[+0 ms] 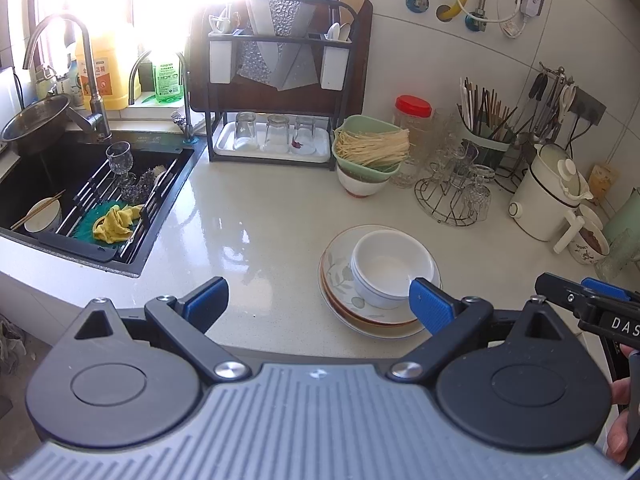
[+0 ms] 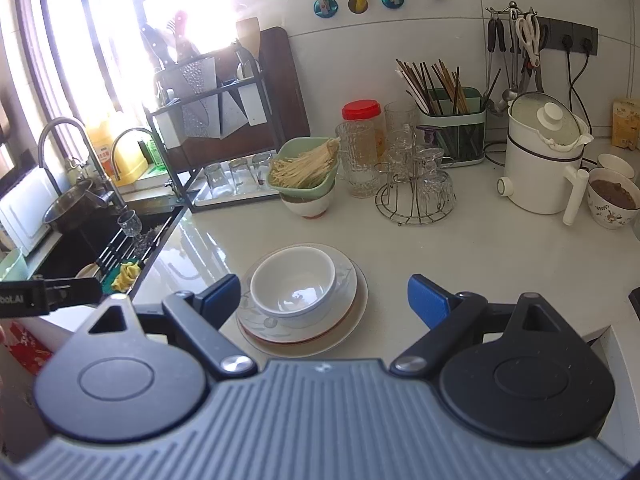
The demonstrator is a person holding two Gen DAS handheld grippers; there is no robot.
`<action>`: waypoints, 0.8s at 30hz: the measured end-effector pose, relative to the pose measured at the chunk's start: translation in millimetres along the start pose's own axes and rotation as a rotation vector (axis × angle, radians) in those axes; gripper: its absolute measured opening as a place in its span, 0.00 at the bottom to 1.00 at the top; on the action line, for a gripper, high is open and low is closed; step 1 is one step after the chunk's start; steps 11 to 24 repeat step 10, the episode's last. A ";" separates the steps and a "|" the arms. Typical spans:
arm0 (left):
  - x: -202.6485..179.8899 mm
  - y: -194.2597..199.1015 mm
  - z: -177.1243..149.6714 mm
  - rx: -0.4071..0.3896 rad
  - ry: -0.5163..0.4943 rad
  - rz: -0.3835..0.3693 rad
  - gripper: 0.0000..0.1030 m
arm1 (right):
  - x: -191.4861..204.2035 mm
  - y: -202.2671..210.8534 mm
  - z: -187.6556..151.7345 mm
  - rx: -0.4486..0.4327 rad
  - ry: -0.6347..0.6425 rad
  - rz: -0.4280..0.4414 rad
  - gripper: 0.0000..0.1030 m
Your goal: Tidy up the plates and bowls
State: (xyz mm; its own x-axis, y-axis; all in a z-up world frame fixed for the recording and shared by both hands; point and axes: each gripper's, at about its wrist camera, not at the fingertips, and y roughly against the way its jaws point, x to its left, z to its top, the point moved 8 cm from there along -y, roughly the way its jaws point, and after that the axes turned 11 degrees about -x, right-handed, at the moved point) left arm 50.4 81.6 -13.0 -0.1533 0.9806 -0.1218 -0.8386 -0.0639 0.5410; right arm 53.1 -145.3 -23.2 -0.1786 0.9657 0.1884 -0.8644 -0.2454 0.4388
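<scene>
A white bowl point(image 1: 390, 266) sits nested in another on a stack of flower-patterned plates point(image 1: 340, 280) near the counter's front edge. The same bowl point(image 2: 294, 280) and plates point(image 2: 348, 304) show in the right wrist view. My left gripper point(image 1: 320, 300) hangs open above the counter, its right blue pad in front of the bowl's near rim. My right gripper point(image 2: 324, 300) is open too, held back from the stack with nothing between its pads. A second white bowl point(image 1: 362, 188) stands under a green basket of noodles point(image 1: 370, 146) further back.
A black sink point(image 1: 92, 200) with a wire rack, a glass, a yellow cloth and a bowl with chopsticks lies at the left. A dish rack point(image 1: 280, 92), upturned glasses, a red-lidded jar point(image 1: 414, 118), a chopstick holder point(image 1: 486, 136) and a white kettle point(image 1: 548, 196) line the back.
</scene>
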 end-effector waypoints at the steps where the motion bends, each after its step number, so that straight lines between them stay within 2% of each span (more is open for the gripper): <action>1: 0.5 -0.2 -0.1 0.001 0.001 0.000 0.96 | 0.1 0.0 -0.3 0.001 0.001 0.002 0.89; 24: -1.5 -0.5 -1.0 0.010 -0.004 -0.008 0.96 | -2.4 -0.2 -2.4 0.009 -0.001 0.014 0.89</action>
